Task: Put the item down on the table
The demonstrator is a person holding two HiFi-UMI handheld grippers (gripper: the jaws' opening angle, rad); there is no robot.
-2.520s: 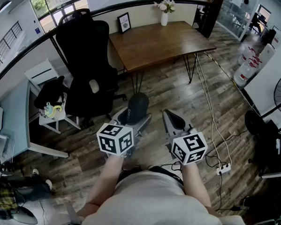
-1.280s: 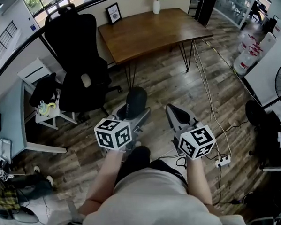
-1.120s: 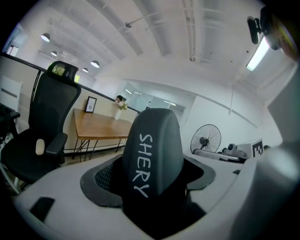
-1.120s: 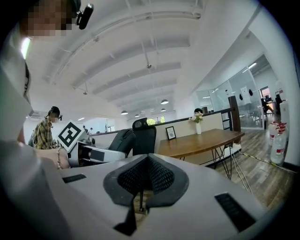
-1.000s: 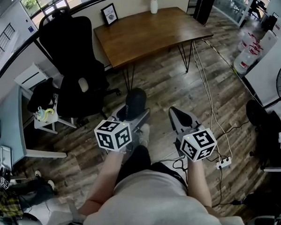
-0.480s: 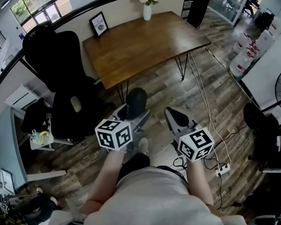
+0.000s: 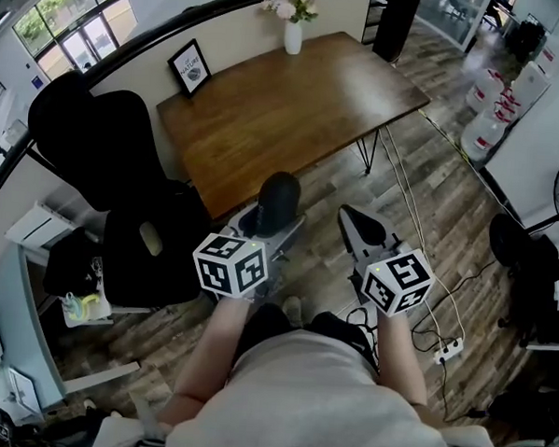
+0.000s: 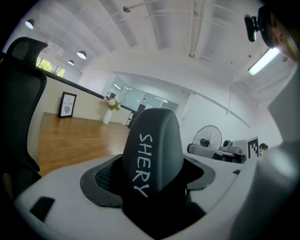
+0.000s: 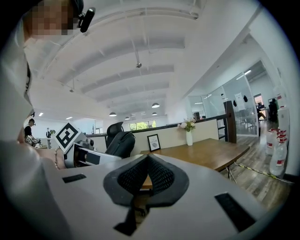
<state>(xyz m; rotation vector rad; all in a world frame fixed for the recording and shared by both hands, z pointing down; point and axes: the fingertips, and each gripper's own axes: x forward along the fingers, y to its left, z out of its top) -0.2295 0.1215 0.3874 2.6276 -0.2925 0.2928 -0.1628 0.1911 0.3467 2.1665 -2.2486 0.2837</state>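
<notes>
**Operator:** What has my left gripper [image 7: 271,227] got?

**Spotter:** Your left jaws stand wide and pinch a dark rounded item [image 7: 279,195] between the pads. It stands upright in the grip, with its rounded top poking above the jaws. In your left gripper view, white letters reading SHERY run down its face.

**Operator:** Where is it against the table [image 7: 266,114]?

**Spotter:** The item is up in the air in your grip, resting on nothing. From your head view it sits right at the table's near edge. I cannot tell whether it is actually over the wood or short of it. The top is brown wood, with a white vase [image 7: 293,38] of flowers and a framed picture [image 7: 188,67] along the far edge by the wall.

**Operator:** And my right gripper?

**Spotter:** Your right gripper [image 7: 356,222] is just beside the left one, over the plank floor [image 7: 467,218] and short of the table. Its jaws are pressed together with nothing between them. Your right gripper view shows the pads meeting at the tip.

**Operator:** Anything else close by?

**Spotter:** A black office chair [image 7: 106,153] stands on your left, close against the table's corner. Water bottles [image 7: 480,135] stand well off to your right. A white power strip [image 7: 450,349] lies on the floor near your right side.
</notes>
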